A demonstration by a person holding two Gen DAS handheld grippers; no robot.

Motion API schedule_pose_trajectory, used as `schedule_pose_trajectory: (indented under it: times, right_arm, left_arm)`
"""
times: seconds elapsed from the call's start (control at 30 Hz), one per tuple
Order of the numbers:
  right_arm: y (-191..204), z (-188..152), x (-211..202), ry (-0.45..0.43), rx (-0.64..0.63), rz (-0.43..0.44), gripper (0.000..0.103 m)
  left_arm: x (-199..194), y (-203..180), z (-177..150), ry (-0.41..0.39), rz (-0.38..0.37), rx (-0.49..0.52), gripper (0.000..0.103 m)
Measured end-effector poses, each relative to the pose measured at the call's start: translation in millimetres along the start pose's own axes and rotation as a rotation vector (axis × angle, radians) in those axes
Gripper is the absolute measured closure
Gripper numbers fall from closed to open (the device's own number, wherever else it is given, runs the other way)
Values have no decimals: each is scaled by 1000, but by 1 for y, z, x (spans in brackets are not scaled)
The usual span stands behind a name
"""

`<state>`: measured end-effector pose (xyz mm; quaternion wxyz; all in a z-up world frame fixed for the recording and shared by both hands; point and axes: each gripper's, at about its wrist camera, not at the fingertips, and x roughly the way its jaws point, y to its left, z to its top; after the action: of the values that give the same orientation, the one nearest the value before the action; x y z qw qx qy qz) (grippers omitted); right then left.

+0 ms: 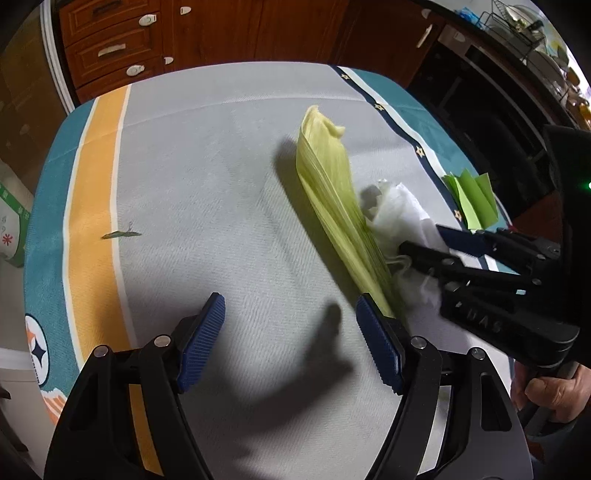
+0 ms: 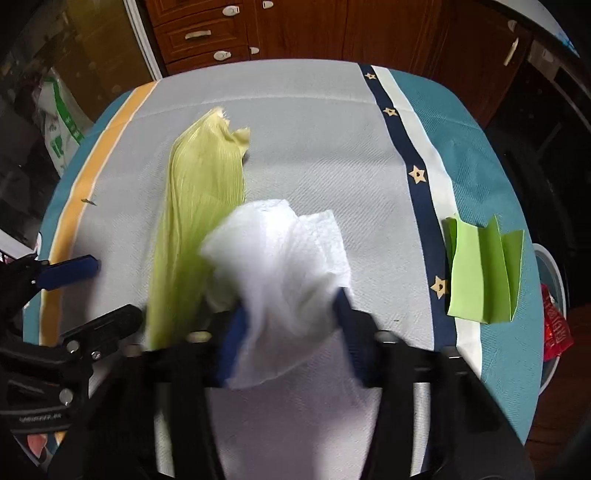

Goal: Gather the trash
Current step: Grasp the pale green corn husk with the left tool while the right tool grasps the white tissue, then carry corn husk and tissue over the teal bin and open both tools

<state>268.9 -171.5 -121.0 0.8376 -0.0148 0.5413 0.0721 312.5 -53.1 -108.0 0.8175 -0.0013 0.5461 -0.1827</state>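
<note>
the right gripper [image 2: 291,325] pinches a soft, light paper towel [image 2: 284,258], probably just above the tablecloth [image 2: 314,129]. the left gripper [image 1: 291,343] gapes wide beside the limp corn husk [image 1: 328,192]; grab its middle.

I see a tablecloth [image 1: 207,177] under everything, grey in the middle, with an orange stripe [image 1: 92,206] on its left and a navy band of small stars [image 2: 417,173] on its right, both edged in teal. Beyond the far edge stands a brown wooden cabinet [image 2: 295,29] with drawers and pale handles [image 2: 198,34]. At far left sits what may be a green-printed bag [image 2: 61,122].
</note>
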Motion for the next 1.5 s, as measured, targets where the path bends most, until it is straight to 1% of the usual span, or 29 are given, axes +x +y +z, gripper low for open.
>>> schedule_pose_trajectory:
  times: [0.03, 0.07, 0.2, 0.3, 0.4, 0.5, 0.57, 0.6, 0.63, 0.67, 0.7, 0.73, 0.77, 0.83, 0.9, 1.03, 1.17, 1.37, 1.5]
  right_arm:
    - [-4, 0, -1, 5, 17, 14, 86]
    - [-13, 1, -4, 10, 42, 40, 87]
    - [-37, -1, -15, -4, 108, 76, 87]
    - [-54, -3, -18, -5, 155, 96, 87]
    - [-66, -5, -19, -2, 183, 111, 87]
    - [-76, -9, -19, -3, 199, 122, 87]
    - [-79, -12, -20, -8, 208, 129, 87]
    - [-82, -13, -22, -11, 211, 133, 87]
    - [-84, -14, -22, -12, 214, 137, 87]
    - [-87, -15, -23, -13, 217, 141, 87]
    - [-91, -17, -23, -16, 222, 145, 87]
    - [-92, -18, -23, -17, 227, 149, 87]
    - [-94, -19, -23, -18, 231, 153, 87]
    - [-100, -22, -25, -22, 243, 164, 87]
    - [-104, -27, -29, -27, 253, 173, 87]
    - [-114, -36, -42, -49, 270, 192, 87]
    - [-129, -45, -62, -87, 297, 206, 87]
    - [-166, -68, -98, -160, 367, 211, 87]
    - [-201, -92, -121, -209, 428, 199, 87]
  left_arm:
    - [1, -1, 2, 0, -4, -1, 28]
    - [2, -3, 4, -3, -6, 1, 28]
    - [10, -12, 19, 2, -7, 20, 28]
    - [23, -14, 34, 18, -11, -5, 27]
    - [31, -19, 49, 11, -35, -33, 25]
    - [39, -29, 60, 2, -21, -29, 20]
    - [41, -36, 62, -23, -18, -22, 21]
    - [41, -38, 61, -36, -26, -16, 26]
    - [40, -42, 60, -50, -22, -4, 42]
    - [40, -46, 59, -54, -9, 12, 52]
    - [41, -52, 57, -56, 9, 36, 66]
    - [41, -56, 55, -55, 13, 53, 87]
    - [42, -59, 53, -48, 7, 63, 91]
    - [39, -66, 50, -62, 22, 79, 98]
    - [33, -75, 46, -68, 23, 94, 100]
    - [13, -98, 41, -99, 43, 146, 100]
    - [-6, -129, 40, -110, 42, 195, 100]
    - [-27, -183, 37, -125, 17, 265, 100]
    - [-30, -220, 35, -110, -6, 308, 100]
